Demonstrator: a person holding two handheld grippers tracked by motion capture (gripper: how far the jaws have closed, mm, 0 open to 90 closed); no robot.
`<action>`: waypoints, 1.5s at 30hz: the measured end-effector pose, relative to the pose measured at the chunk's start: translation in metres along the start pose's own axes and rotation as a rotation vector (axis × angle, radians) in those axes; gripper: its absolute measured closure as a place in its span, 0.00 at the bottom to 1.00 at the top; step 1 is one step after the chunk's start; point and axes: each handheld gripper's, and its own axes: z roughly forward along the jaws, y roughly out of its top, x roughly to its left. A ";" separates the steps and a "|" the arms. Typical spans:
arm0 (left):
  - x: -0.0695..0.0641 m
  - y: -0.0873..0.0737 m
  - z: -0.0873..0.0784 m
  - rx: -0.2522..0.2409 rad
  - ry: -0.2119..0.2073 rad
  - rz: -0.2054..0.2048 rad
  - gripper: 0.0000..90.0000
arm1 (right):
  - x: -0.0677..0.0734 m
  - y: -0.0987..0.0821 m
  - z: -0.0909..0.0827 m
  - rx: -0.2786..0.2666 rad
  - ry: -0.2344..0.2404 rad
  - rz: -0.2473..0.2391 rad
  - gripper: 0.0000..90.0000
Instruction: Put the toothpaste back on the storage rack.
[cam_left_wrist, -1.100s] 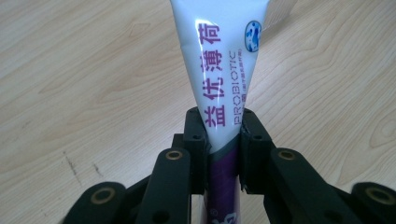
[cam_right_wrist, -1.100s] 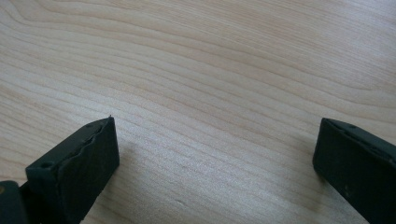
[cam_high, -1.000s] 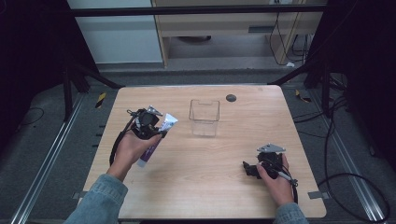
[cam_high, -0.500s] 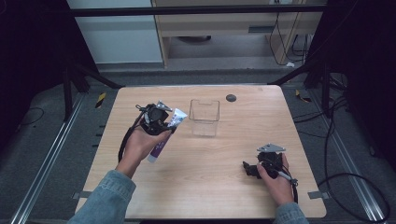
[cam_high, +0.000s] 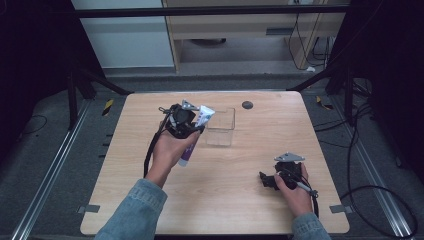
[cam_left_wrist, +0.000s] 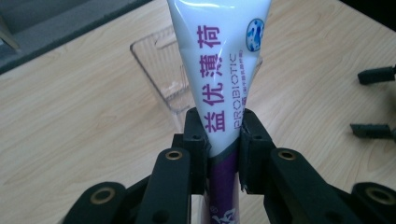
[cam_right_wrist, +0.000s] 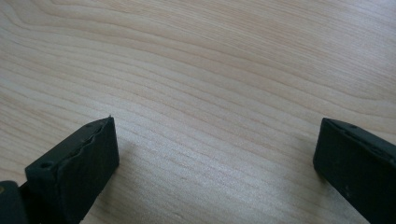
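A white and purple toothpaste tube (cam_high: 191, 148) (cam_left_wrist: 224, 70) is held up off the wooden table (cam_high: 225, 210), tilted with its flat white end toward the clear plastic box (cam_high: 221, 127) (cam_left_wrist: 156, 65). My left gripper (cam_high: 189, 125) (cam_left_wrist: 223, 133) is shut on the tube where white meets purple, just left of the box. My right gripper (cam_high: 265, 180) (cam_right_wrist: 217, 154) rests low at the table's right front, its jaws wide apart with bare wood (cam_right_wrist: 210, 70) between them. It is also seen far off in the left gripper view (cam_left_wrist: 373, 102).
A small dark round disc (cam_high: 247, 105) sits near the table's far edge, right of the box. Beyond the table stand a light cabinet (cam_high: 235, 25) and dark frame legs. Cables trail on the floor at the right (cam_high: 380, 195).
My left hand has carried the tube to the right and a little upward, closer to the clear box. The right hand has stayed where it was.
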 end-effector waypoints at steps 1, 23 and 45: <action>-0.005 0.006 0.002 -0.012 0.011 0.008 0.84 | 0.000 0.001 0.000 0.005 0.005 0.006 0.01; -0.015 0.069 0.016 -0.115 0.057 0.011 0.84 | 0.000 0.001 0.001 0.001 0.006 0.005 0.01; -0.009 0.109 0.033 -0.232 0.048 0.006 0.84 | -0.001 0.002 0.001 -0.002 0.013 -0.007 0.01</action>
